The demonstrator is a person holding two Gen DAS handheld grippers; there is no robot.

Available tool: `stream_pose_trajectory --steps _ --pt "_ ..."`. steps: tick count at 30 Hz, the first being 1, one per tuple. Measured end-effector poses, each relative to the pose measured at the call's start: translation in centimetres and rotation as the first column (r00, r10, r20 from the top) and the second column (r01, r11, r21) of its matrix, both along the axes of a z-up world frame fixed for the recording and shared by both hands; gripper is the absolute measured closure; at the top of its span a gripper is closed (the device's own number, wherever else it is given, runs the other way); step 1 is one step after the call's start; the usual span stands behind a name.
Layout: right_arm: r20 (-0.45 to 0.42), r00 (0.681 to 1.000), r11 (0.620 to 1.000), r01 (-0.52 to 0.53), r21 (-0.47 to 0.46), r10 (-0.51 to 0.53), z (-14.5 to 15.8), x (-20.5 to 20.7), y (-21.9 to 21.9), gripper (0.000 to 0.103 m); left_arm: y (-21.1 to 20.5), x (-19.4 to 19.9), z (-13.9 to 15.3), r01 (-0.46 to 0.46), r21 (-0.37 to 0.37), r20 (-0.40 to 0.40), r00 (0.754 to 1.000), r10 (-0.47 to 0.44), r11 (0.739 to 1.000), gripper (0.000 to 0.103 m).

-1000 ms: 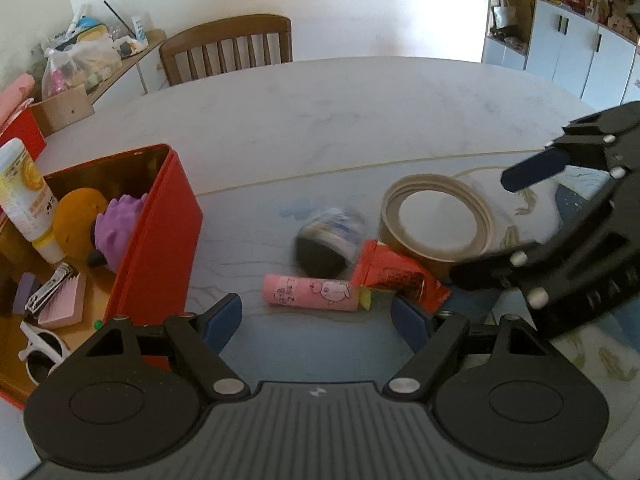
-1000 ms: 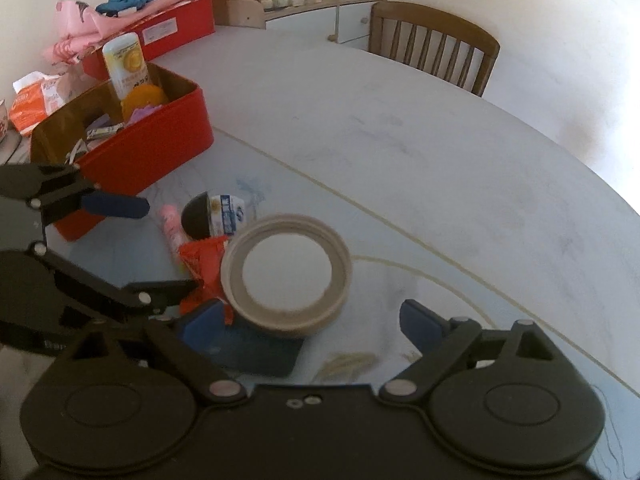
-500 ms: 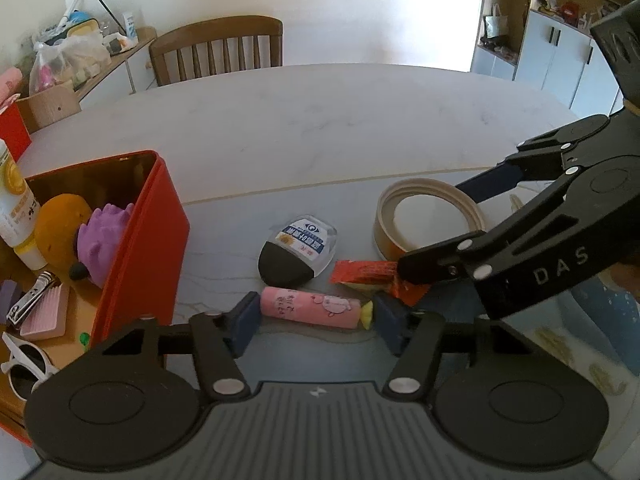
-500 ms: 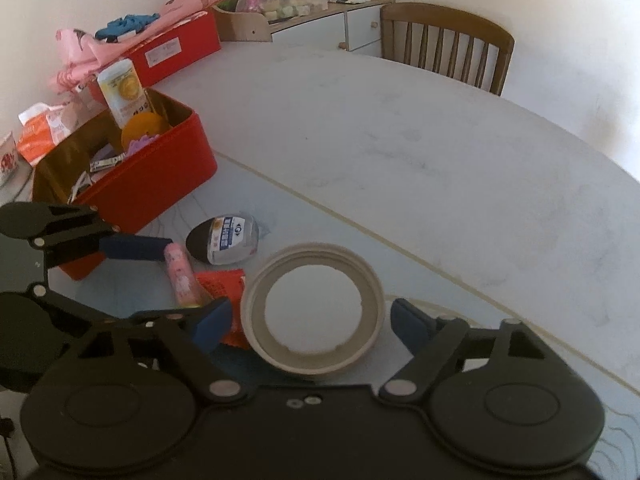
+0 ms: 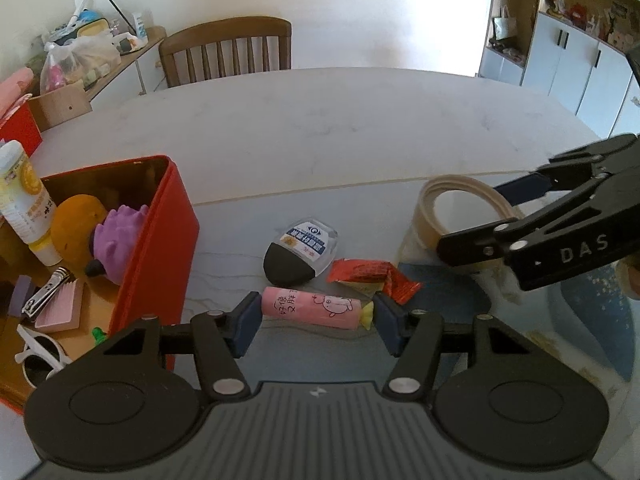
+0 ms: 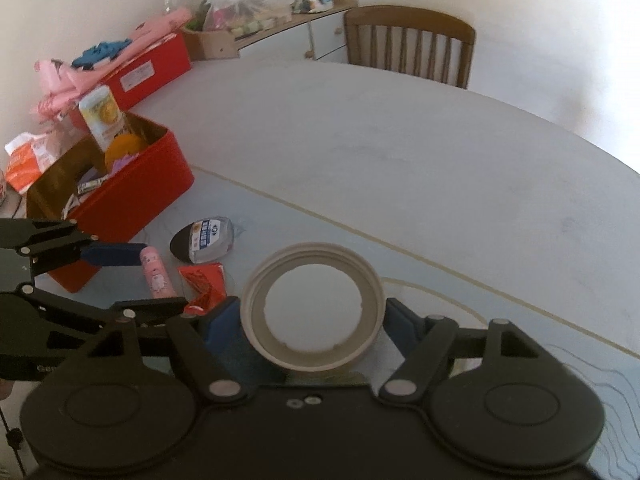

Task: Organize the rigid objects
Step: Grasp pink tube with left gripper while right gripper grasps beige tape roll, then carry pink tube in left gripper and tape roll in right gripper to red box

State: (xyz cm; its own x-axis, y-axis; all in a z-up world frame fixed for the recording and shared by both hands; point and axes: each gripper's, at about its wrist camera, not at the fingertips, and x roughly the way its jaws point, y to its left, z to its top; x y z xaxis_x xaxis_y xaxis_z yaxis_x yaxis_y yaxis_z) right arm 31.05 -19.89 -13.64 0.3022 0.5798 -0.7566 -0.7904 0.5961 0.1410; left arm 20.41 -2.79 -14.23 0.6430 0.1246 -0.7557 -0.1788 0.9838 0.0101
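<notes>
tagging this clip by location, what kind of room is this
Most likely a home dining room: a large pale table with a wooden chair pulled up to it, a cluttered sideboard along the wall, and white cabinets with shelves of knick-knacks.

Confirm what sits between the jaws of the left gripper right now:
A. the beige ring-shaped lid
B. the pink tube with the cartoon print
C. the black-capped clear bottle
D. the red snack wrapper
B. In the left wrist view the pink tube lies lengthwise between the jaws of the left gripper, both pads against its ends, while the beige ring-shaped lid sits in the right gripper.
</notes>
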Motion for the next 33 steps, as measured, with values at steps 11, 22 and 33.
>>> stream_pose_trajectory --steps 11,22,33 --pt "0.008 1.000 0.999 0.027 0.017 -0.027 3.5 -2.8 -1.2 0.027 0.2 -1.9 3.1 -0.024 -0.048 0.041 0.999 0.026 0.999 0.043" --pt "0.040 0.999 0.999 -0.014 0.051 0.012 7.2 -6.5 -0.8 0.027 0.9 -4.3 6.3 -0.043 -0.074 0.084 0.995 0.049 0.996 0.043" --pt "0.070 0.994 0.993 -0.084 0.084 0.078 9.7 -10.3 2.4 0.027 4.0 -7.2 8.7 -0.069 -0.081 0.129 0.988 0.079 0.994 0.043"
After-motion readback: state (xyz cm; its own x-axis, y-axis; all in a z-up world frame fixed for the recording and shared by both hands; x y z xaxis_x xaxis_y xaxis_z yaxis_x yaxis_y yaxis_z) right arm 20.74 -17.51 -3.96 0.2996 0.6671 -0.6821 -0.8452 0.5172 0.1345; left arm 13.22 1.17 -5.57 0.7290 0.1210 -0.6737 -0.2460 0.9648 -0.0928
